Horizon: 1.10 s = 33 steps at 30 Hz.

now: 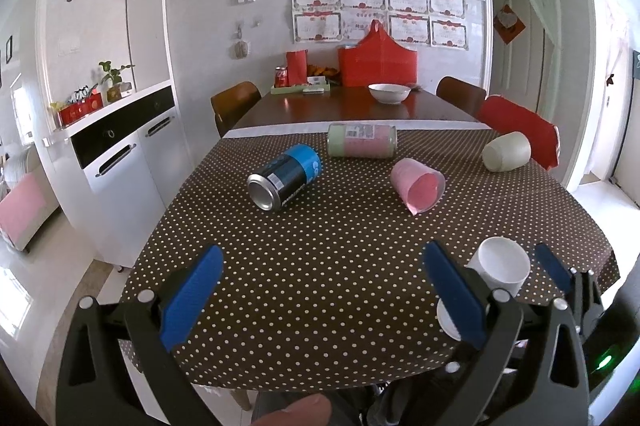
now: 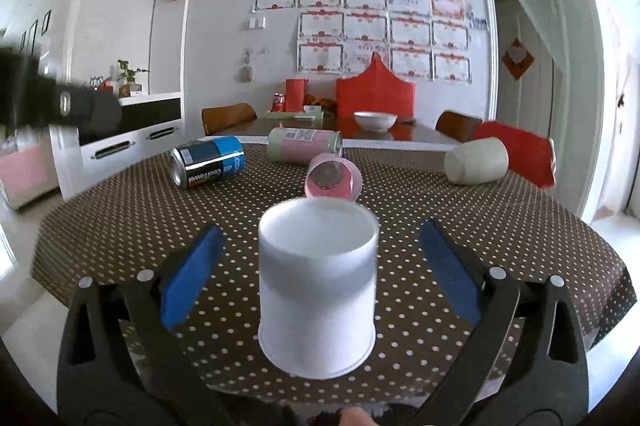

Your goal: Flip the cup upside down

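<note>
The right gripper (image 2: 318, 278) is spread wide, its blue pads (image 2: 188, 278) clear of the white cup (image 2: 318, 290) that stands between them on the dotted cloth (image 2: 480, 218), wide end down and flat end up, near the table's front edge. The left gripper (image 1: 320, 306) is also released, holding nothing, with bare cloth (image 1: 320, 266) between its pads (image 1: 192, 298).

The left view shows the cup (image 1: 500, 266) at 4 o'clock, flanked by the right gripper's pads; only the right view shows its full side and seating.

Past it lies a pink cup (image 2: 334, 180) on its side: the right view looks at its closed base, the left (image 1: 418, 186) at its open mouth. At 11 o'clock a blue can (image 2: 208, 162) lies flat, at 12 a pink-green can (image 2: 304, 144), at 2 a cream cup (image 2: 476, 162). Beyond, a white bowl (image 2: 375, 120) sits on bare wood
</note>
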Motion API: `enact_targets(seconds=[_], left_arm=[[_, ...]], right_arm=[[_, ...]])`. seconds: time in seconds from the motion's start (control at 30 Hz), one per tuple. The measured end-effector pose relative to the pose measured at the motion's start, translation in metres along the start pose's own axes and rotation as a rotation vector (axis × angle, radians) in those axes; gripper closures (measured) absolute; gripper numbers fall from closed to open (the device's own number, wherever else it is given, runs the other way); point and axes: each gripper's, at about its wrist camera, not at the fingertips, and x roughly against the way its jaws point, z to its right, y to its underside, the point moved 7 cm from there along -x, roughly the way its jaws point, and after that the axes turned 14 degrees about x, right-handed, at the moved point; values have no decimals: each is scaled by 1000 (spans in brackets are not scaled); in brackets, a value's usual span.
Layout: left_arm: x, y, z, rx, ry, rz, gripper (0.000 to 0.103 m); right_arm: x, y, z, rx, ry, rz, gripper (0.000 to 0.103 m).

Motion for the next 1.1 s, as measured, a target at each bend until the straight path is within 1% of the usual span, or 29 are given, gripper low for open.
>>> enact_targets(seconds=[0.13,0.2,0.4,0.6,0.77,0.9,1.1], left_arm=[[9,1,2,5,6,6,4],[15,1,2,7,2,15,4],[34,3,4,15,3,37,4],[57,0,7,27,14,80,4],[76,-4,7,56,33,107,4],[81,-5,6,53,14,119,4],[84,-6,6,56,15,123,4]], right_arm=[[7,-7,14,-78,-28,-105,6],[13,-12,18,-99,-24,-139,6],[34,-28,28,-130,-20,-197,6],[58,-48,37,-142,-17,-197,6],[75,-58,46,-155,11,-184,6],[82,-63,54,-174,22,-170,6],[90,-70,59,-188,30,-147,6]])
